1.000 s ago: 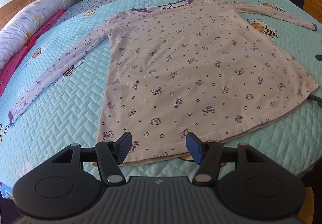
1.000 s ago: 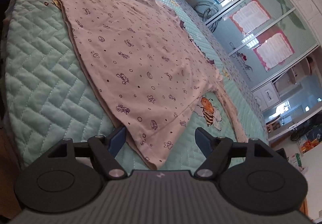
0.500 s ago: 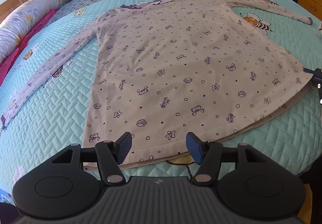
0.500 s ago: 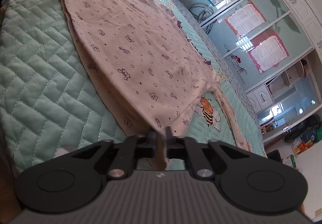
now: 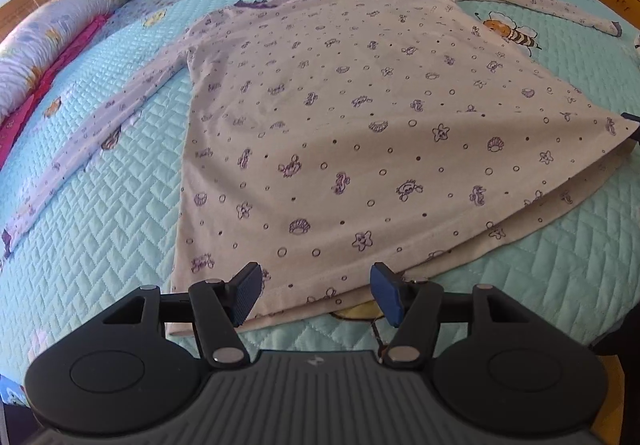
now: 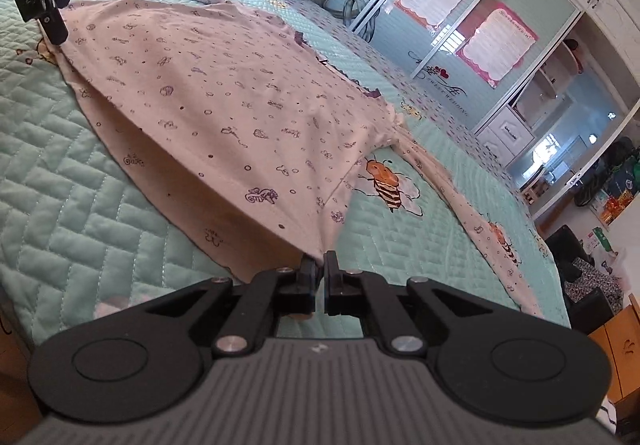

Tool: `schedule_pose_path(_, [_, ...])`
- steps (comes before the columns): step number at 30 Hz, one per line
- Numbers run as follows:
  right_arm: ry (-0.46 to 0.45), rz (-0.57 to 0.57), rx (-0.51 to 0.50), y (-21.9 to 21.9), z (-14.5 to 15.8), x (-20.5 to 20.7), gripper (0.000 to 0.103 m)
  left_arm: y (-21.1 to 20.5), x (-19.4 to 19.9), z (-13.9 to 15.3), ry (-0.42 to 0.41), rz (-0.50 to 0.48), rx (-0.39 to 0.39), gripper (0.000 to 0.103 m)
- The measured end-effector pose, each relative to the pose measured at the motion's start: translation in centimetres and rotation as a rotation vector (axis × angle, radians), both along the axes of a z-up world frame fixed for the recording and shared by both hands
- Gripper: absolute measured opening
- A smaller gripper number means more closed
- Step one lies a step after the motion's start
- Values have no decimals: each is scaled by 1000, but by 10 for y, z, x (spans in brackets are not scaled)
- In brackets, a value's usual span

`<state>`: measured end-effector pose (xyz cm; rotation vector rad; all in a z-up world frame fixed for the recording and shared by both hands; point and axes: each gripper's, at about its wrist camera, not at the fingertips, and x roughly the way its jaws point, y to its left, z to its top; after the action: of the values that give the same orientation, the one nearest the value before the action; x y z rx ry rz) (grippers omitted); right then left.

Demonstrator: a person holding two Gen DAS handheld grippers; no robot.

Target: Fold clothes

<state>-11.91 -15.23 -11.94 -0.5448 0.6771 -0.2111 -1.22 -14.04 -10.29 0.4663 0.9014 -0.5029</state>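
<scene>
**Inspector:** What was the garment, and where did it lie?

**Assistant:** A long-sleeved top [image 5: 340,117], pale cream with small purple figures and rings, with a purple frill at the neck. It lay spread on the bed's quilt [image 5: 100,229], neck toward the far wardrobe doors, hem toward the near edge of the bed. One sleeve [image 5: 100,125] ran out flat toward the rolled pillow [image 5: 52,57]; the other sleeve [image 6: 472,213] ran out on the opposite side, past a bee printed on the quilt.

**Inspector:** Was the top flat?

**Assistant:** Not wholly. At one hem corner the upper layer was raised off the quilt, leaving the lower layer exposed beneath it and a shadowed gap between the two.

**Inspector:** State of the tools?

**Assistant:** The right gripper [image 6: 320,269] was pinched narrow on that raised hem corner, cloth caught between its pads. The left gripper [image 5: 316,293] stood with jaws wide apart at the other hem corner, the hem edge lying between them, neither pad pressing on it.
</scene>
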Motion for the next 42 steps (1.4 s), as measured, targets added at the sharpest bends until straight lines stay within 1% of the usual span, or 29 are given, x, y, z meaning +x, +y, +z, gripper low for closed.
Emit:
schedule_pose_path(2, [-6, 3, 9, -1, 0, 0, 4, 8, -1, 2, 10, 14, -13, 63])
schedule_pose_path(4, [-21, -2, 28, -2, 4, 1, 4, 16, -5, 5, -11, 22, -22, 63])
schedule_pose_path(6, [-40, -24, 106, -9, 12, 2, 4, 23, -8, 5, -36, 33, -15, 63])
schedule_pose_path(8, [-58, -52, 189, -17, 20, 4, 4, 28, -9, 2, -58, 50, 8, 63])
schedule_pose_path(10, [-72, -67, 244, -22, 26, 6, 4, 30, -8, -3, -67, 63, 30, 63])
schedule_pose_path(12, [-87, -77, 294, -25, 32, 7, 4, 29, -8, -4, -73, 59, 25, 63])
schedule_pose_path(15, [-97, -86, 334, -25, 37, 8, 4, 21, -10, -3, -92, 40, 8, 63])
schedule_pose_path(17, [-103, -94, 365, -26, 40, 9, 4, 11, -15, -2, -110, 5, -1, 63])
schedule_pose_path(19, [-110, -100, 380, -27, 43, 10, 4, 0, -22, -4, -137, -36, 12, 63])
schedule_pose_path(21, [-120, -117, 421, -33, 47, 9, 4, -9, -28, -9, -171, -68, 39, 63])
schedule_pose_path(24, [-122, -155, 474, -44, 46, 8, 4, -12, -33, -15, -180, -77, 52, 63])
schedule_pose_path(27, [-107, -178, 476, -50, 39, 5, 4, -5, -31, -16, -162, -61, 36, 63])
schedule_pose_path(31, [-87, -182, 463, -49, 32, 3, 4, 2, -25, -14, -144, -34, 24, 63])
schedule_pose_path(33, [-75, -173, 435, -45, 29, 3, 4, 5, -22, -11, -134, -20, 5, 63])
schedule_pose_path(37, [-57, -156, 379, -40, 24, 3, 4, 14, -11, 0, -122, 24, -58, 63])
schedule_pose_path(39, [-47, -134, 332, -35, 22, 3, 4, 16, 0, 3, -120, 52, -77, 63])
schedule_pose_path(42, [-30, -80, 236, -22, 19, 2, 4, 16, 21, -1, -121, 88, -80, 65])
